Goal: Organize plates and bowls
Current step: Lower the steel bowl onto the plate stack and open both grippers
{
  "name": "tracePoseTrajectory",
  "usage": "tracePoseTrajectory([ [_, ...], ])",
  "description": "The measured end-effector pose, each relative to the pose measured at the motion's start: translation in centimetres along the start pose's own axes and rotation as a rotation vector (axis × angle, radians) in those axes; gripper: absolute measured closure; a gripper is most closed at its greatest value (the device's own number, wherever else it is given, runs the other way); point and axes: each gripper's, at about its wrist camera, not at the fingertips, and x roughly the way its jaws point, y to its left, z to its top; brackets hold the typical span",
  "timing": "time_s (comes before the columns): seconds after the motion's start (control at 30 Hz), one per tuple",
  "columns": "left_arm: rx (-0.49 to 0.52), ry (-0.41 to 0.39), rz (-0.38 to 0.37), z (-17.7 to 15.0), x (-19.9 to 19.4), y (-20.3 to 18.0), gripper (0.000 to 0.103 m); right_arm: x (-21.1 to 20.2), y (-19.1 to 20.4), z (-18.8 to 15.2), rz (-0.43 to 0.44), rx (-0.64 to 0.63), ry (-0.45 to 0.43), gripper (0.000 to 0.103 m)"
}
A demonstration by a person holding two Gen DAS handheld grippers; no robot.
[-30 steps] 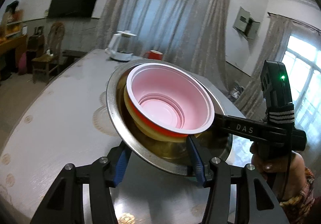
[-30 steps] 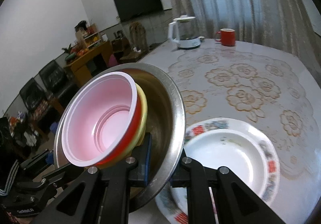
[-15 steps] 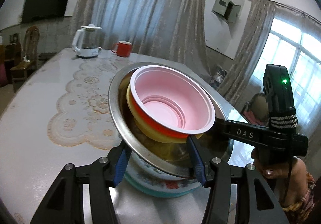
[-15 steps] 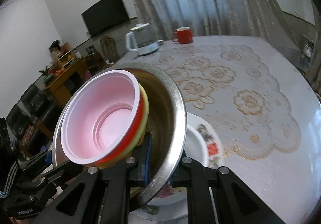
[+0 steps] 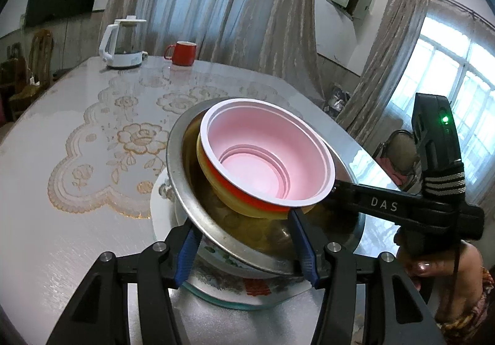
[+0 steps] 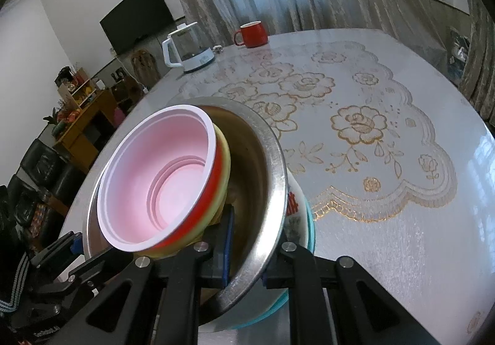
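Left wrist view: the left gripper has its blue pads about half apart, one under the steel bowl and one inside on its near rim, bearing it. A pink bowl nests tilted in a yellow one inside. The stack hangs just over a patterned plate on the table.

Right wrist view: the right gripper pinches the steel bowl's rim, jaws nearly together. The plate's edge peeks out beneath.
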Motion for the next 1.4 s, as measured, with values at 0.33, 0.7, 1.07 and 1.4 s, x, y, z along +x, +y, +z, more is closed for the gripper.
tracePoseTrajectory([
  [0.33,-0.033,0.049,0.039,-1.0,1.6,0.5,0.046,1.4,-0.3,-0.6,-0.024,0.009,0.050,0.087],
  [0.7,-0.053,0.042,0.063,-1.4,1.5,0.8,0.047,2.1,0.2,-0.8,-0.031,0.008,0.063,0.084],
  [1.07,-0.044,0.040,0.077,-1.4,1.4,0.6,0.047,0.7,-0.1,-1.0,-0.013,0.030,0.070,0.081],
  [1.4,-0.049,0.033,0.109,-1.4,1.1,0.6,0.047,-0.5,-0.7,-1.4,-0.030,0.040,0.035,0.081],
])
